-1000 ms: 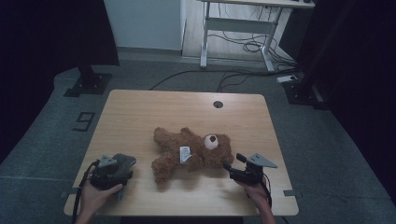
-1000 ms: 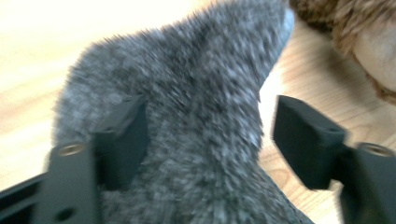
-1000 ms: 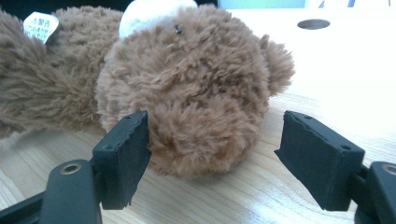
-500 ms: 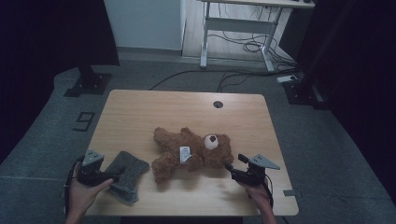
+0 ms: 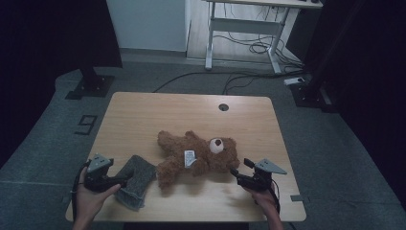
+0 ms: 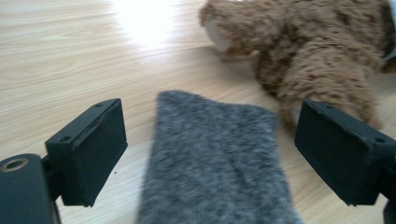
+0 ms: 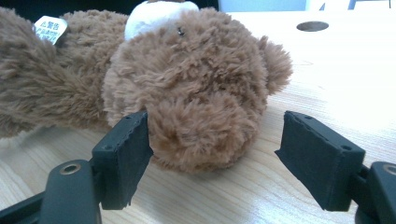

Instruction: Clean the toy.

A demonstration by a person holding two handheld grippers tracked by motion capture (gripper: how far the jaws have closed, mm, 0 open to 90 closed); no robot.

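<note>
One teddy bear [image 5: 198, 155], one grey cloth [image 5: 135, 179]; both grippers' jaws released, grasping nothing.

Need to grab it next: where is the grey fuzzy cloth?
High view: grey fuzzy cloth lies near the wooden table's front-left edge, between left gripper and brown teddy bear.

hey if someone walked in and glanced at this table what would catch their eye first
Most likely the brown teddy bear, lying on its back in the middle of the wooden table, a white tag on its belly. Next, the grey fuzzy cloth lying near the front left corner beside the bear's leg, with the left gripper open around it. The right gripper sits open at the bear's ear.
</note>
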